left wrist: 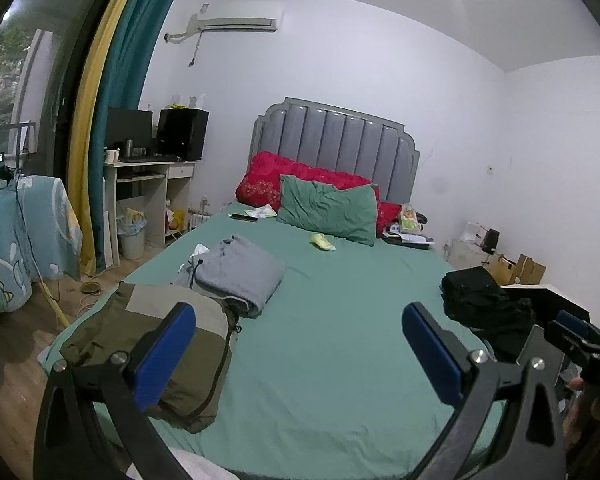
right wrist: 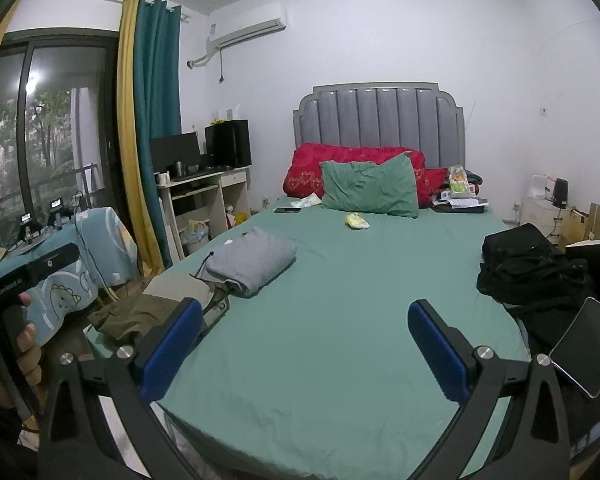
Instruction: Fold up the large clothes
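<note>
Two garments look folded on the bed (left wrist: 340, 340): olive jacket (left wrist: 172, 344), grey sweatshirt (left wrist: 240, 272) | I judge black clothes (right wrist: 532, 272), heaped at bed's right edge, remain | left gripper (left wrist: 298, 354) fingers wide, empty | right gripper (right wrist: 306, 350) fingers wide, empty

Matt cloth bedsheet (right wrist: 340, 320); padded glossy headboard (right wrist: 380, 116); plastic tongs pads (right wrist: 172, 348).

Green-sheeted bed (right wrist: 320, 340), folded grey garment (right wrist: 252, 260), olive jacket (left wrist: 172, 340), black clothes pile (right wrist: 532, 272), green pillow (right wrist: 370, 188)
</note>
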